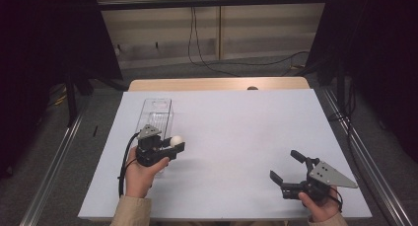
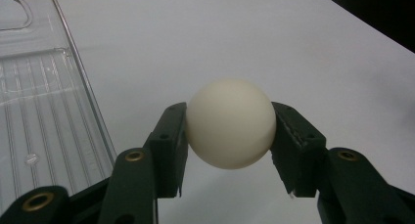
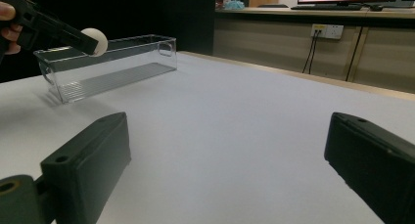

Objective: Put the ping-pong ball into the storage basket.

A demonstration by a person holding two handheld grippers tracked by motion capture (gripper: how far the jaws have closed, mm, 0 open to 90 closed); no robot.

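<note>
Two sets of tongs are in play over the white-covered surface (image 1: 236, 137). The left tongs (image 1: 173, 146) are clamped on a small, smooth, cream-white ball (image 2: 230, 122), each black pad pressing an opposite side at about its widest part, so the round shell probably cannot roll out. The ball hangs clear of the surface, just beside the near end of a long, clear plastic bin (image 1: 156, 115) with a ribbed floor; in the right gripper view it sits level with the bin's rim. That height and closeness suggest the ball is meant to go into the bin, carried high enough to clear the wall.

The right tongs (image 1: 286, 167) rest well apart from all this, near the surface's near right corner, jaws wide apart with nothing between them. They are likely kept there to stay out of the way, since one hand is enough for a light ball.
</note>
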